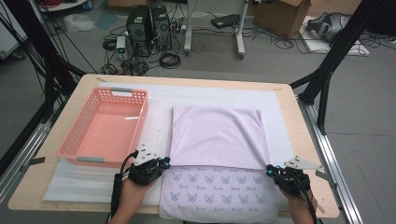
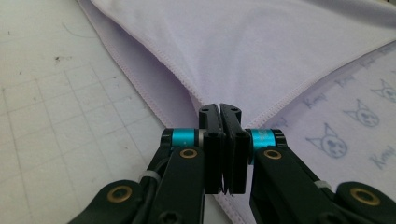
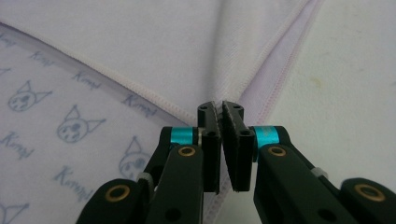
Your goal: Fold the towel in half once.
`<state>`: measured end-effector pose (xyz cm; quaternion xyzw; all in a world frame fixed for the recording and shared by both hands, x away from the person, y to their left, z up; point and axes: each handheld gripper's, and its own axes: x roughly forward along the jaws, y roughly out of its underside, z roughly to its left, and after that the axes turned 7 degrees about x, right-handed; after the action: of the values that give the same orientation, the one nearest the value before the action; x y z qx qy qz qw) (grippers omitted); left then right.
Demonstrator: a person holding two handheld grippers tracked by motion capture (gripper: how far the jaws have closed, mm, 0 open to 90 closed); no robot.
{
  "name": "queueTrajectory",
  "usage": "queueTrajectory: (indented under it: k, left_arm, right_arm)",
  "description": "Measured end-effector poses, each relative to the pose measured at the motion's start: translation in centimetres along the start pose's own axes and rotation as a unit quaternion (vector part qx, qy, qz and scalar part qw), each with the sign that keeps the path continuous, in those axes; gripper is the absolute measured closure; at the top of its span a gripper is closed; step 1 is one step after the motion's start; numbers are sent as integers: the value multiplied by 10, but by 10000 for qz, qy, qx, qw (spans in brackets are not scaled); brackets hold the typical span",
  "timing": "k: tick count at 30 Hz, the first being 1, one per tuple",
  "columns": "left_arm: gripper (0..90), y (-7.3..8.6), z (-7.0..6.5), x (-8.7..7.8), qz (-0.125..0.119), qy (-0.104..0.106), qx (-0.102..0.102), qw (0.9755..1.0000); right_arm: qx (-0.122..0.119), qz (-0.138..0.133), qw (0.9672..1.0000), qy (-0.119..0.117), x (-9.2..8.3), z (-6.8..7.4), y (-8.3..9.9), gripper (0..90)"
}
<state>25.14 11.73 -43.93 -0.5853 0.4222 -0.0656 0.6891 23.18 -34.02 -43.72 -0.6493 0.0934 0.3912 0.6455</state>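
High view: the lilac cloth (image 1: 217, 154) is lying at the table's (image 1: 289, 112) six o'clock, right of the pink basket (image 1: 103, 128), its plain side being folded over the printed side. The left gripper (image 1: 164, 162) and right gripper (image 1: 270, 170) are pinching its folded corners, jaws clamped tight; keeping both level should land the edge square. The print (image 3: 140, 106) is reading something like "Kuromi", though blurred.

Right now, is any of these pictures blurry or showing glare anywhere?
High view: evenly lit, soft overall, with a small white glare streak inside the pink basket. Left gripper view: cloth stitching fairly sharp. Right gripper view: near jaws and cat prints slightly blurred.
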Motion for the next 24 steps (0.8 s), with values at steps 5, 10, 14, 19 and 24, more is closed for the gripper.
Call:
queueTrajectory:
  k: [5,10,14,19,24]
  left_arm:
    - [877,5,-10,-12,-118,3,-70,9999]
    - [876,14,-21,-29,-171,52,-139,9997]
    - [876,21,-32,-41,-193,39,-126,9997]
    - [876,30,-44,-54,-184,51,-143,9997]
    - [876,36,-54,-63,-220,51,-143,9996]
  right_arm:
    - [22,-21,10000,-13,-13,5,9,857]
    - [-4,-36,10000,-57,-27,12,21,857]
    - [-35,-22,10000,-74,-39,19,30,857]
    - [-65,-35,9999,-105,-51,25,41,857]
    - [-86,-62,9999,-124,-62,30,48,857]
